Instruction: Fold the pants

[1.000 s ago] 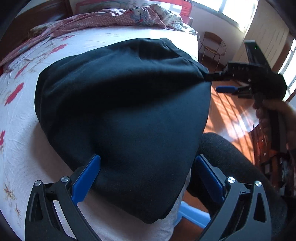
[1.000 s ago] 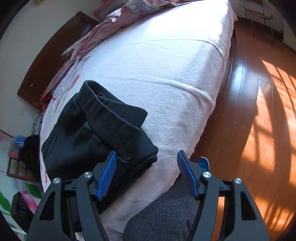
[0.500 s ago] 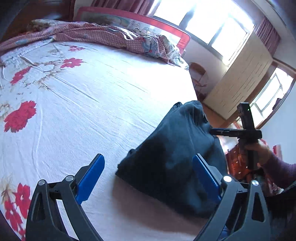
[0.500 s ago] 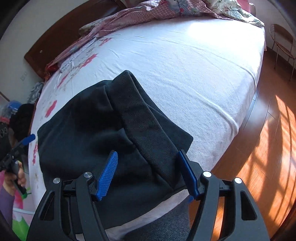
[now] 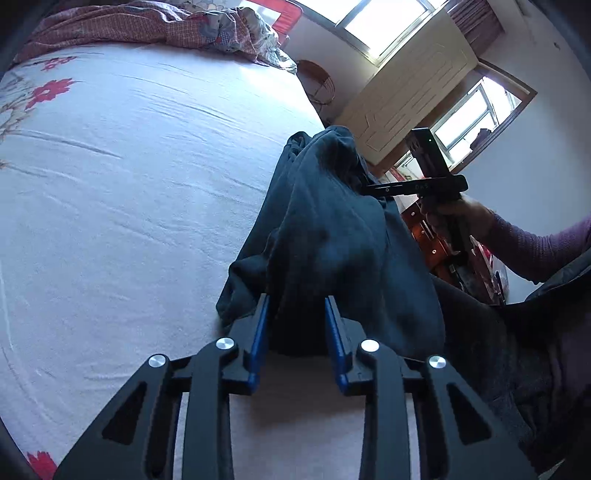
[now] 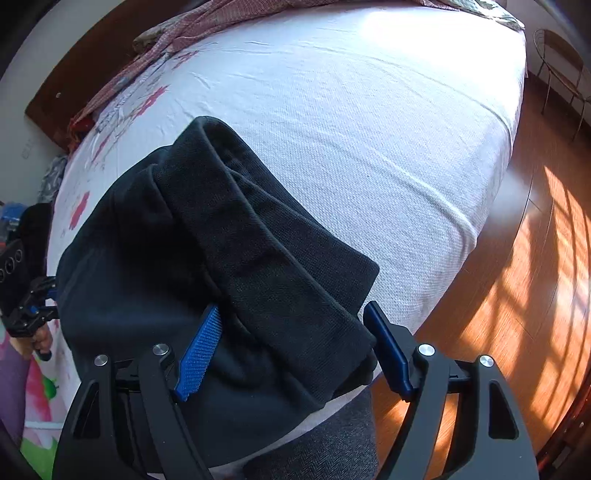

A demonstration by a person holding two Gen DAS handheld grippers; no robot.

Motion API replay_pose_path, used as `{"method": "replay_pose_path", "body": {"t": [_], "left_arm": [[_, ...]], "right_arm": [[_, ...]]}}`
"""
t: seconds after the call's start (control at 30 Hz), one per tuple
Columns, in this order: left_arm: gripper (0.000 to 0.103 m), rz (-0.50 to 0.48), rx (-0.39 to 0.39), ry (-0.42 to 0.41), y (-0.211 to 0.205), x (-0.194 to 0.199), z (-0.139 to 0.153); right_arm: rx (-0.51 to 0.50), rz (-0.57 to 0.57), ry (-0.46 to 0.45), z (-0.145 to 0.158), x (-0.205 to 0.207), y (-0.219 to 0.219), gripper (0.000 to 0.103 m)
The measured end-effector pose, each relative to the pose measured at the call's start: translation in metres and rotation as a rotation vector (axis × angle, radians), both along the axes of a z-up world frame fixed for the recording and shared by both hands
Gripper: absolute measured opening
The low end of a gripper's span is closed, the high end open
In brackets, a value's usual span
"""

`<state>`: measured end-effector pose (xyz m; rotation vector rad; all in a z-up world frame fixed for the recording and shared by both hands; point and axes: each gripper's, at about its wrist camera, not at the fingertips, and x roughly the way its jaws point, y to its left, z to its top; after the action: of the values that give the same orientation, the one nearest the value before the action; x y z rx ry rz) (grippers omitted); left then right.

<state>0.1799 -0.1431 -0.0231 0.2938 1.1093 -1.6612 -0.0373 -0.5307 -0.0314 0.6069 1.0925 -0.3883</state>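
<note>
The dark folded pants (image 5: 325, 236) lie on the white bed sheet (image 5: 129, 166) near the bed's edge. My left gripper (image 5: 297, 306) has its blue fingers closed on the near end of the pants. In the right wrist view the pants (image 6: 192, 251) show their thick waistband end on top. My right gripper (image 6: 295, 317) is open, its blue fingers either side of that band end at the bed's edge. The right gripper also shows in the left wrist view (image 5: 373, 188), at the far end of the pants.
A rumpled red checked quilt (image 5: 147, 26) lies at the head of the bed. The bed's edge drops to a sunlit wooden floor (image 6: 517, 295). A metal chair (image 6: 561, 70) stands beyond the bed. My dark-trousered leg (image 6: 325, 443) is against the bed.
My left gripper has come down onto the near end of the pants and shut on it. My right gripper has moved in around the waistband end and stays open.
</note>
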Motion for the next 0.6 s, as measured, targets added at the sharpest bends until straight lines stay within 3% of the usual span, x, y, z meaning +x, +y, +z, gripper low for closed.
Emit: {"method": "replay_pose_path", "body": {"t": [0.07,0.1,0.13,0.2,0.23,0.3,0.37,0.4,0.47,0.53,0.6], "left_arm": [[0.013,0.058,0.043,-0.112,0.003,0.0,0.007],[0.013,0.121,0.085,-0.162,0.005,0.006,0.006],[0.013,0.214,0.142,-0.219,0.008,0.015,0.003],[0.012,0.439,0.342,-0.349,0.015,0.04,-0.009],[0.012,0.543,0.377,-0.344,0.024,0.047,-0.008],[0.026,0.657,0.304,-0.251,0.041,0.038,0.01],[0.064,0.72,0.285,-0.275,0.044,0.003,0.024],[0.073,0.745,0.258,-0.25,0.047,-0.017,0.03],[0.1,0.786,0.206,-0.1,0.043,-0.059,0.03],[0.101,0.835,0.204,0.019,0.039,-0.091,0.017],[0.101,0.881,0.2,0.139,0.036,-0.113,0.002]], "right_arm": [[0.009,-0.013,-0.004,-0.001,-0.002,-0.001,0.079],[0.008,-0.019,-0.003,-0.001,-0.003,-0.001,0.079],[-0.001,-0.022,0.001,0.001,-0.004,0.0,0.079],[-0.034,-0.019,0.014,0.006,-0.006,0.004,0.079],[-0.069,-0.023,0.02,0.014,-0.008,0.007,0.079],[-0.155,-0.033,0.003,0.036,-0.015,0.014,0.078],[-0.177,-0.027,-0.096,0.059,-0.024,0.018,0.078],[-0.165,0.001,-0.166,0.069,-0.025,0.018,0.078],[-0.168,0.08,-0.223,0.078,-0.016,0.014,0.078],[-0.11,0.13,-0.287,0.076,-0.008,-0.004,0.079],[-0.076,0.132,-0.278,0.066,-0.001,-0.031,0.087]]}}
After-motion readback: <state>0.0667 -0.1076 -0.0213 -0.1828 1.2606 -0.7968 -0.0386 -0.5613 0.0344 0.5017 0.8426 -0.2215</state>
